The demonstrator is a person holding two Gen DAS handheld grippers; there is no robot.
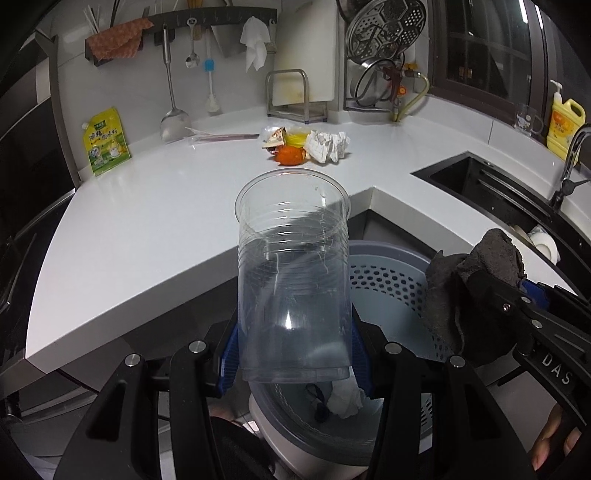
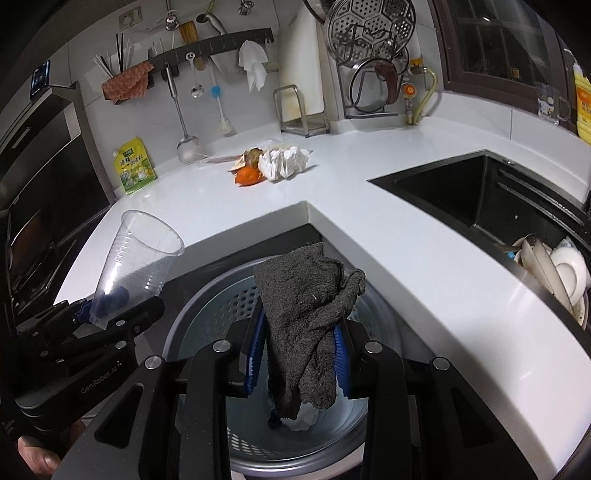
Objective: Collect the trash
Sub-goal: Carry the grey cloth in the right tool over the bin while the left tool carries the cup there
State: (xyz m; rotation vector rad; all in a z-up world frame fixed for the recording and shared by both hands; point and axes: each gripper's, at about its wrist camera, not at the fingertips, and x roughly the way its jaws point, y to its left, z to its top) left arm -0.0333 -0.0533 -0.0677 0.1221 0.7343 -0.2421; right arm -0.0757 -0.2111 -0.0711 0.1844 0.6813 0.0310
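Observation:
My left gripper (image 1: pixel 293 354) is shut on a clear plastic cup (image 1: pixel 291 266), held by its base with the mouth pointing away, over the grey perforated trash bin (image 1: pixel 388 280). The cup (image 2: pixel 136 266) and the left gripper (image 2: pixel 110 314) also show at the left of the right wrist view. My right gripper (image 2: pixel 299 354) is shut on a crumpled dark grey cloth (image 2: pixel 306 317), which hangs over the bin (image 2: pixel 207 314). That cloth (image 1: pixel 469 284) shows at the right of the left wrist view. White crumpled paper (image 1: pixel 345 398) lies in the bin. More trash sits on the counter: crumpled paper (image 1: pixel 328 146), an orange peel (image 1: pixel 290 155), wrappers (image 1: pixel 275 138).
The white L-shaped counter (image 1: pixel 147 229) wraps around the bin. A green-yellow pouch (image 1: pixel 105 146) leans at its left. A black sink (image 2: pixel 461 188) with dishes (image 2: pixel 554 273) lies to the right. Utensils hang on a wall rail (image 1: pixel 207 22); a yellow soap bottle (image 1: pixel 563 122) stands far right.

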